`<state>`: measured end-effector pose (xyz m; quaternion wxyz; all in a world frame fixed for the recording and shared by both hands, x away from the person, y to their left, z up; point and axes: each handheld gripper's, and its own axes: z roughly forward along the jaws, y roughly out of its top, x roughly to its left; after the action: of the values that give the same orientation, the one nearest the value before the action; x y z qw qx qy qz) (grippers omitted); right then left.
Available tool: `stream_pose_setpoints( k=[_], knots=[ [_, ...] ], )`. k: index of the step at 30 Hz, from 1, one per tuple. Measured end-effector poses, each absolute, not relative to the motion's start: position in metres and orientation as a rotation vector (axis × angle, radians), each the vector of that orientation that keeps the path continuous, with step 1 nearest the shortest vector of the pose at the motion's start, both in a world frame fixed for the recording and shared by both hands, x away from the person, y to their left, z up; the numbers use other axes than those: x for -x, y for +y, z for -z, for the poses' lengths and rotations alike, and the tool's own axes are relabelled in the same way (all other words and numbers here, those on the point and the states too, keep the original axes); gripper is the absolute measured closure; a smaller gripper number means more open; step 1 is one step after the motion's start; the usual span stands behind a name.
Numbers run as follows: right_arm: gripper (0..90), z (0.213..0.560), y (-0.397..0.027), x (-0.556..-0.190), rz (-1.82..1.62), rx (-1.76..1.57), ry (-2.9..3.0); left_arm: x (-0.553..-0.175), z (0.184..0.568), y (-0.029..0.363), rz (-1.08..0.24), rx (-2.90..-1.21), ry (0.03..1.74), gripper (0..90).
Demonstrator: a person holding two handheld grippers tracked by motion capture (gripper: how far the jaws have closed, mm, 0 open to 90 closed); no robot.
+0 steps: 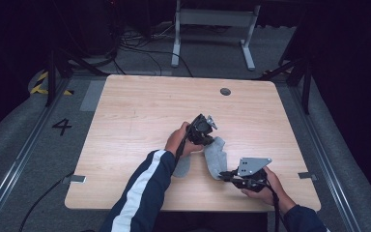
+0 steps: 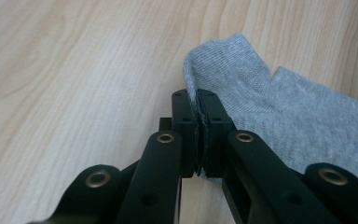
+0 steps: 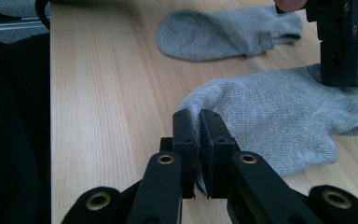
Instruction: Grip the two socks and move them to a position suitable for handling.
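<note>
**Grey sock pinched at both ends, second sock lying by**

Left gripper [image 1: 204, 129] clamped on one edge of a small grey knitted ankle sock [image 1: 217, 159]; fabric caught between closed jaws in the left gripper view [image 2: 198, 135]. Right gripper [image 1: 228, 176] likewise closed on the other end of the same sock [image 3: 270, 126], cloth nipped between the jaws [image 3: 198, 154]. Sock resting on the pale wood-grain bench [image 1: 140, 111], near the front edge, stretched between the two grippers.

Step in hand, as a judgement: straightening or folding the held sock. Next move likely calls for lifting both ends together, keeping even tension.

Second grey sock [image 3: 223, 32] flat on the bench just beside, partly under the left forearm [image 1: 183, 166]. Could snag or drag along. Small dark round grommet [image 1: 225, 91] far off near the back edge, no obstacle.
</note>
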<state>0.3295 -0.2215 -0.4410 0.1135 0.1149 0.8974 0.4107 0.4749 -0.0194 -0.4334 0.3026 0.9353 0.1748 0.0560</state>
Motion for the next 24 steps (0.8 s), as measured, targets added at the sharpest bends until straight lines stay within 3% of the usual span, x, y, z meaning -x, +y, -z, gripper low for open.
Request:
stream_pose_setpoints(
  k=[14, 24],
  knots=[
    [86.0, 0.411, -0.169, -0.345, -1.287, -0.170, 2.572, -0.477, 0.405, 0.045, -0.226, -2.417, 0.504, 87.0],
    [86.0, 0.435, -0.117, -0.356, -1.258, -0.110, 2.641, -0.483, 0.422, 0.084, -0.236, -2.447, 0.591, 86.9]
  ],
)
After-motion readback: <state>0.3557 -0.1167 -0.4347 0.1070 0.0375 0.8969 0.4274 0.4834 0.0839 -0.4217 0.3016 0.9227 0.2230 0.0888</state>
